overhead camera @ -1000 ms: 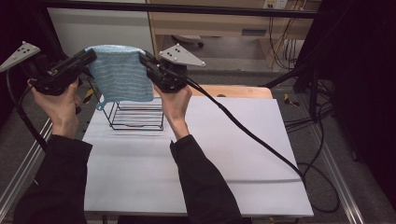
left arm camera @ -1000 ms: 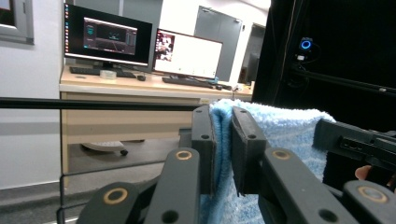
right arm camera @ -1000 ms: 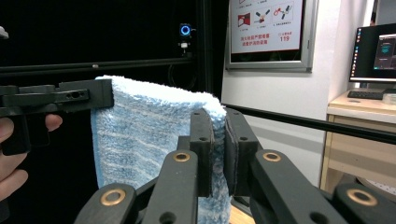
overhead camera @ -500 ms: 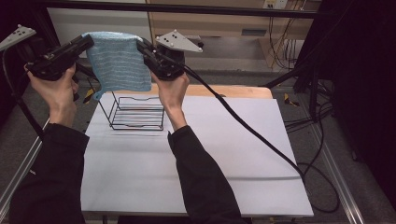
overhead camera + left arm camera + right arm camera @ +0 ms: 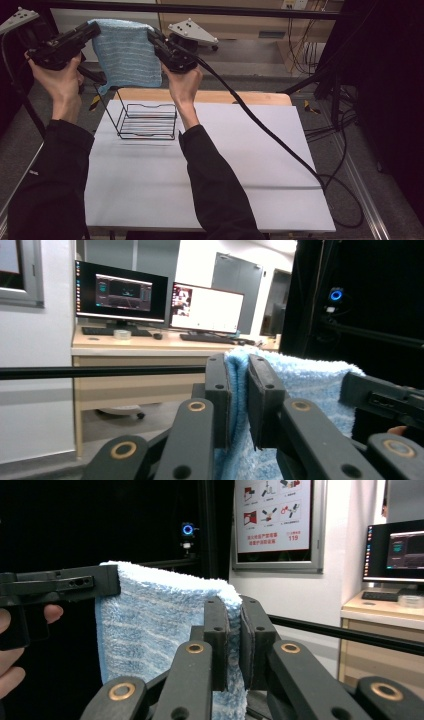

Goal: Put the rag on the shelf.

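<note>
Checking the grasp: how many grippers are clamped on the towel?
2. Left gripper pinches one top corner of the towel; right gripper pinches the other, above the wire rack.

The towel [image 5: 300,385] runs off the bottom edge in both gripper views, and each gripper's jaws cover the top corner that they pinch.

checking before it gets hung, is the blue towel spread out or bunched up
Spread out: the blue towel hangs flat, stretched between the left gripper and right gripper.

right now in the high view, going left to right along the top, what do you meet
left gripper → blue towel stretched between the two → right gripper → its grey three-cornered plate
</note>
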